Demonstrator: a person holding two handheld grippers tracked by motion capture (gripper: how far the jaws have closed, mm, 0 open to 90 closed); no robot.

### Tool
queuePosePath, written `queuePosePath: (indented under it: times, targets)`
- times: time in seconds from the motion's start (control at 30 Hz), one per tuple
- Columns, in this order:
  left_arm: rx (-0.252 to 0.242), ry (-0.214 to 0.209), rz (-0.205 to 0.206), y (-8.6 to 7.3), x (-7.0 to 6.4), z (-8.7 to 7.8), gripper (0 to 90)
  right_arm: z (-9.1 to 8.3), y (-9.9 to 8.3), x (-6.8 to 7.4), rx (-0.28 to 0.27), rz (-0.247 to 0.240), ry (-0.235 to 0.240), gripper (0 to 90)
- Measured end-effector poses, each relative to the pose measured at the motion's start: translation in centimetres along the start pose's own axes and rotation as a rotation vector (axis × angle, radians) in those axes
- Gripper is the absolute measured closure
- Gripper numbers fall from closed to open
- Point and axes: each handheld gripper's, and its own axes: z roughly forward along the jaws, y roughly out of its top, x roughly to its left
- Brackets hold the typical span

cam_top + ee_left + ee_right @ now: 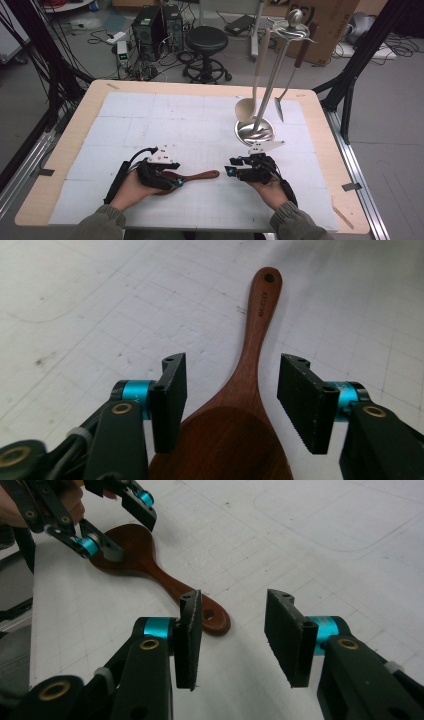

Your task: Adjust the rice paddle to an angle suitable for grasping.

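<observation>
On the counter (125,115) before you the stiff, light wooden spatula (250,375) lies flat between your wide-open, empty left tool (230,390); grip its narrow neck, right tool (232,635) open and empty.

Wooden spoon (248,390) glossy brown (smooth); table mat (150,125) matt white.

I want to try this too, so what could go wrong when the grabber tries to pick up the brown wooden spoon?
The left gripper has open jaws either side of the wooden spoon, near where the neck widens into the bowl. That sloped part might slip out when squeezed.

The spoon lies flat on the table, so the jaws could scrape the mat or push the spoon away.

The right gripper waits open near the handle end and could bump it.
</observation>
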Motion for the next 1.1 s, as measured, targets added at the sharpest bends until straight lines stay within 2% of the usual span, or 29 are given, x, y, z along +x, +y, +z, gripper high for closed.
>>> queuePosePath:
  times: [0.27,0.37,0.53,0.63,1.1]
  targets:
    - [0.038,-0.007,0.034,0.6,-0.4,1.7,55.6,0.5,0.0,-0.2,0.002,-0.008,-0.003,56.2]
    - [0.059,-0.015,0.058,0.8,-0.6,2.2,58.9,0.6,-0.1,-0.2,0.004,-0.002,-0.002,56.1]
    - [0.091,-0.008,0.088,0.9,-1.0,2.9,67.5,0.8,-0.1,-0.2,0.007,-0.006,-0.001,56.1]
    - [0.089,-0.006,0.080,0.9,-0.8,2.8,72.5,0.9,-0.2,-0.2,0.008,-0.007,-0.002,56.2]
    - [0.091,-0.039,0.091,0.9,-1.0,2.4,77.2,1.6,-0.3,-0.2,0.015,0.001,0.010,58.4]
